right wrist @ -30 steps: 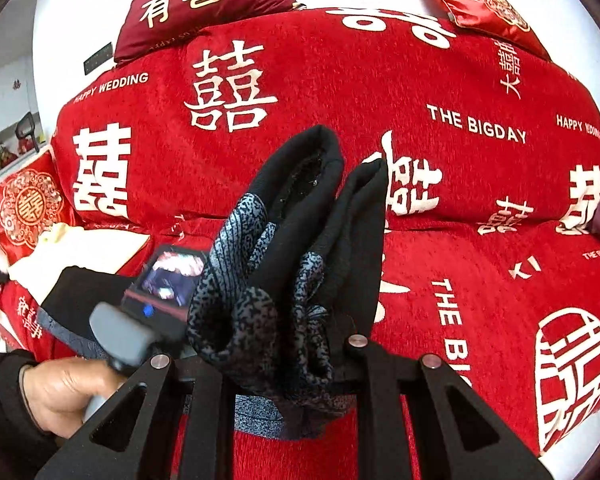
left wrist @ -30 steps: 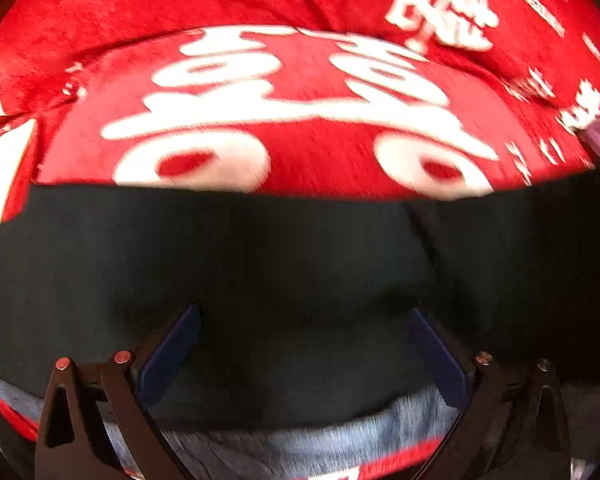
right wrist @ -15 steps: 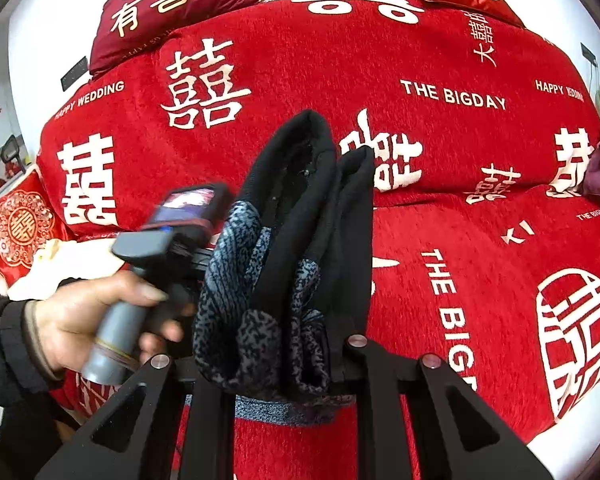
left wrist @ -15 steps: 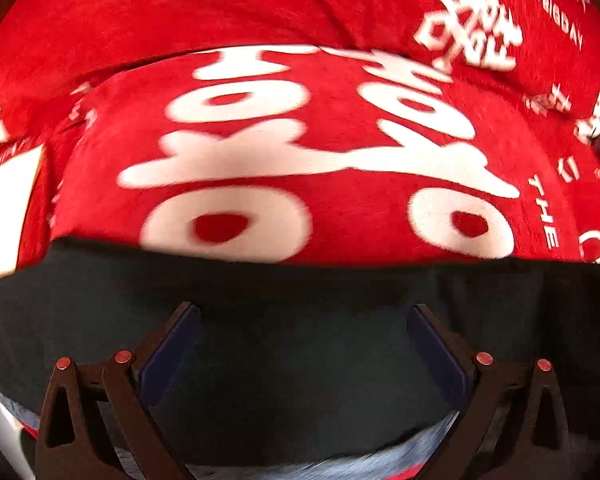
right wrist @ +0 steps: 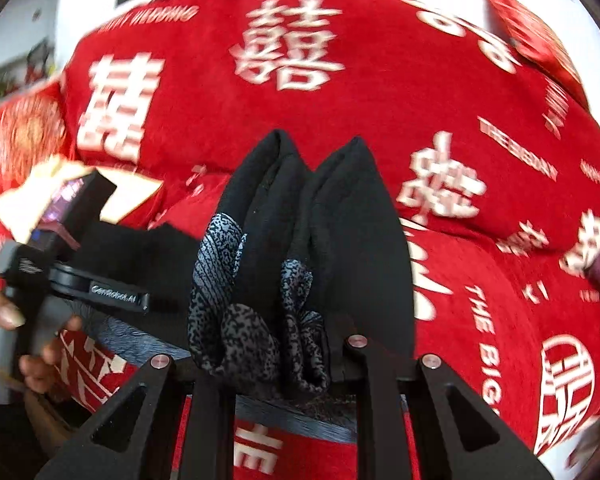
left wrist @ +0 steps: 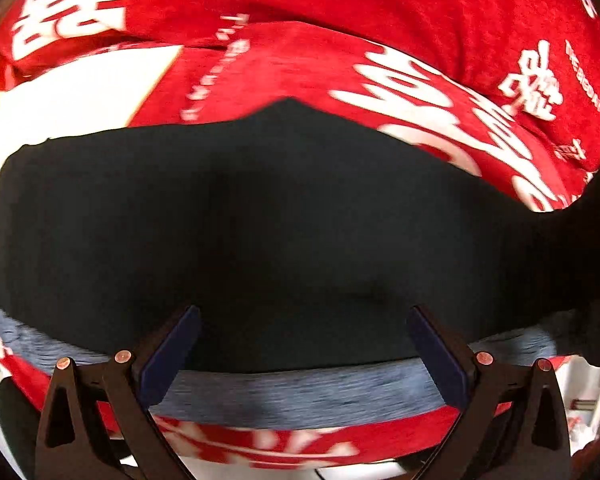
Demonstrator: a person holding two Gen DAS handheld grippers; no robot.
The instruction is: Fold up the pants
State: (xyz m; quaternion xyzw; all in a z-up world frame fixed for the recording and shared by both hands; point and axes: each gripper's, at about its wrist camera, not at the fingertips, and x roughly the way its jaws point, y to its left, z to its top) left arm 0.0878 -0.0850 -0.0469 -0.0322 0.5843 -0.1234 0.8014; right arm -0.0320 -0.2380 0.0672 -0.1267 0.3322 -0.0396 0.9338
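The black pants (left wrist: 260, 220) lie flat across the red sofa seat in the left wrist view, with a blue-grey waistband (left wrist: 300, 392) along their near edge. My left gripper (left wrist: 300, 336) is open, its blue pads (left wrist: 172, 344) spread just above the waistband, holding nothing. My right gripper (right wrist: 276, 364) is shut on a bunched part of the black pants (right wrist: 320, 216), with grey patterned lining (right wrist: 236, 320) spilling between its jaws. The cloth stands up in two folds above the fingers. The left gripper's handle (right wrist: 60, 264) shows at left in the right wrist view, held by a hand.
A red sofa cover (right wrist: 380, 80) with white characters and lettering fills the background. A white patch of cloth (left wrist: 80, 92) lies at the left of the seat. Red cushions (right wrist: 24, 132) sit at the sofa's left end and along the top of the back.
My left gripper has swung left and drawn back, so more of the flat pants and the waistband show. My right gripper keeps its hold on the bunched cloth, which has shifted right.
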